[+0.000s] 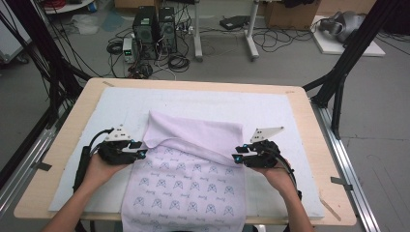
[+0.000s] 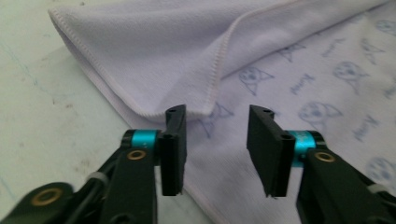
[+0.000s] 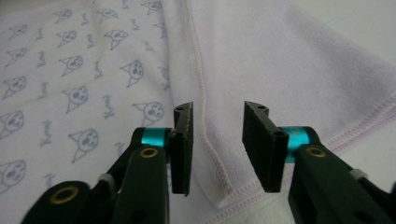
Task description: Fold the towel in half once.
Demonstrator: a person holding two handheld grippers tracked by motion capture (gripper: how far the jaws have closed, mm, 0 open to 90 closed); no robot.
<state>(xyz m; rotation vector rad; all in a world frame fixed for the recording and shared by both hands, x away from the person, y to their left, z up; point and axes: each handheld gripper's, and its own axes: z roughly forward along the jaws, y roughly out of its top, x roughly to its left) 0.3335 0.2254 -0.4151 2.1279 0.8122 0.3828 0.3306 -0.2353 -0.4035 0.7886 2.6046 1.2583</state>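
A pale lilac towel (image 1: 186, 174) printed with small blue cat faces lies on the table, its far part folded back toward me so the plain underside (image 1: 196, 133) faces up. My left gripper (image 1: 141, 152) sits at the fold's left end and is open; the stitched hem (image 2: 219, 70) runs just beyond its jaws with nothing pinched. At the fold's right end my right gripper (image 1: 237, 154) is open too, the towel's hem (image 3: 205, 135) lying under the gap between its jaws. In the left gripper view the gripper (image 2: 216, 140) is low over the cloth, as is the right one (image 3: 217, 140).
The towel lies on a white mat (image 1: 96, 108) covering a wooden table (image 1: 63, 140), and its near end hangs over the front edge. Black frame poles (image 1: 348, 53) stand at both sides. Computers and cables (image 1: 154, 34) sit on the floor beyond.
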